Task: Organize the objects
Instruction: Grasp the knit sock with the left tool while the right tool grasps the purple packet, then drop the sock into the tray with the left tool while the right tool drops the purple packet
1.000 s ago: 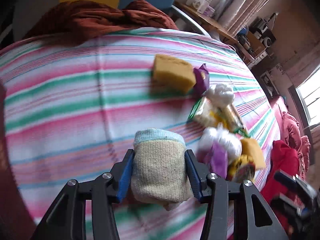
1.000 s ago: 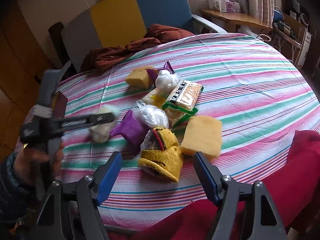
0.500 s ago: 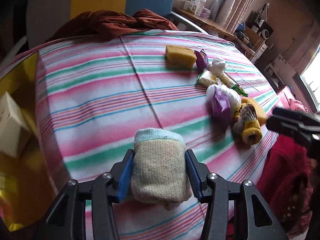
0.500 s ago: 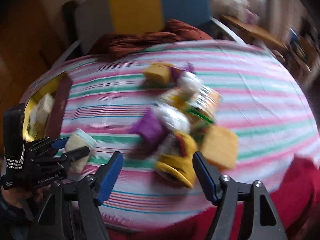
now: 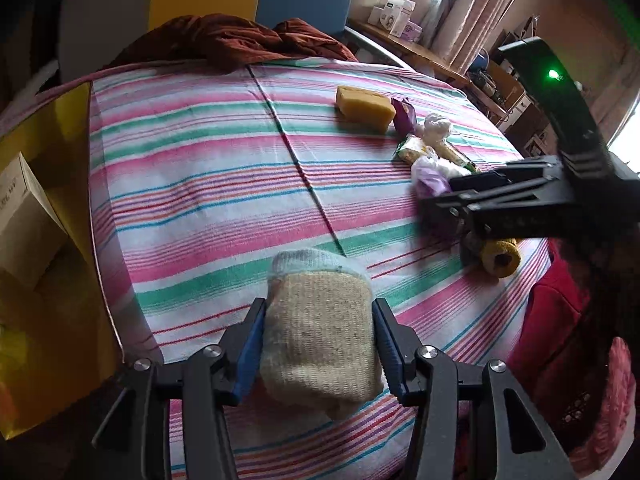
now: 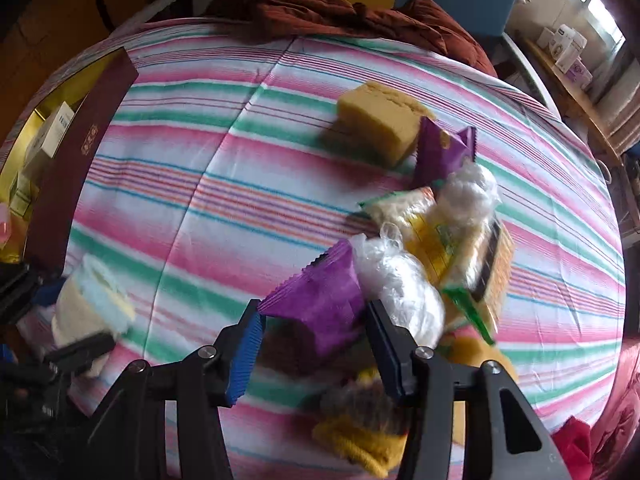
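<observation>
My left gripper (image 5: 318, 336) is shut on a rolled beige sock with a pale blue cuff (image 5: 318, 334), held above the near edge of the striped table (image 5: 208, 184); the sock also shows in the right wrist view (image 6: 90, 300). My right gripper (image 6: 314, 338) is open, its jaws on either side of a purple packet (image 6: 324, 304) without touching it. Around the packet lie a clear plastic bag (image 6: 396, 288), noodle packets (image 6: 444, 240), a second purple packet (image 6: 440, 148), a yellow sponge (image 6: 380, 120) and a yellow knitted sock (image 6: 360, 436).
A yellow-lined open box (image 5: 44, 208) with white cartons stands at the table's left edge; its maroon lid (image 6: 76, 176) stands up. A brown-red cloth (image 5: 228, 40) lies at the far edge by a blue and yellow chair. A red cloth (image 5: 556, 320) lies at the right.
My left gripper has drawn back toward the near left edge with the sock, and the box has come into view. My right gripper has moved down and forward over the pile, around the purple packet.
</observation>
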The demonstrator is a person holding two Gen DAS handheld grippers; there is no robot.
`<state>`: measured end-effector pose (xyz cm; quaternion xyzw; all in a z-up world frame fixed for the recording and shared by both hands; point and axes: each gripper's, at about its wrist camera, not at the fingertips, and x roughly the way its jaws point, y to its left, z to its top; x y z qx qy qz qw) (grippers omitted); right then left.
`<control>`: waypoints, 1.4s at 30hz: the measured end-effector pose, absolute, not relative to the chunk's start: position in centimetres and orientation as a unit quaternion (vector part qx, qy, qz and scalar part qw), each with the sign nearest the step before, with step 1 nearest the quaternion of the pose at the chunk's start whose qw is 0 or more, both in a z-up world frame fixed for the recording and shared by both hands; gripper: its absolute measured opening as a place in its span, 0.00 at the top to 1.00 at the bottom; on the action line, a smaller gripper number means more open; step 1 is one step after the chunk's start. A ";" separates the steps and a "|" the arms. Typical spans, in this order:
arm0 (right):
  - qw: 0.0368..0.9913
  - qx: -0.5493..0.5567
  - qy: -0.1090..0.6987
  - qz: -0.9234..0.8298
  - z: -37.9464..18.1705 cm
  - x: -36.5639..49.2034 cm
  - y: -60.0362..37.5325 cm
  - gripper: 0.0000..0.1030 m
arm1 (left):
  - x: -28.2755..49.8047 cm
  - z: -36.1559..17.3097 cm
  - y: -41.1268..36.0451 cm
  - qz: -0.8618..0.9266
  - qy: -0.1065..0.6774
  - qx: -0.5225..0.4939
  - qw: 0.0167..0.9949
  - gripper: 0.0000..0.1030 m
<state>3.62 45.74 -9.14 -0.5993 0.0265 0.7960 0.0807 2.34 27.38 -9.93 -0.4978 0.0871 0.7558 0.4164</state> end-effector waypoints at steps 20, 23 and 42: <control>0.068 -0.499 0.071 0.861 -4.3 6.6 43.2 0.64 | 3.5 -7.9 26.5 0.770 0.091 -0.463 0.430 0.51; 0.061 -0.477 0.088 0.872 -2.9 6.2 42.4 0.64 | 4.0 -5.6 25.1 0.781 0.080 -0.441 0.435 0.51; -0.130 -0.448 0.078 0.881 -0.5 -2.3 24.7 0.63 | -6.1 0.9 6.9 0.914 0.026 -0.354 0.196 0.50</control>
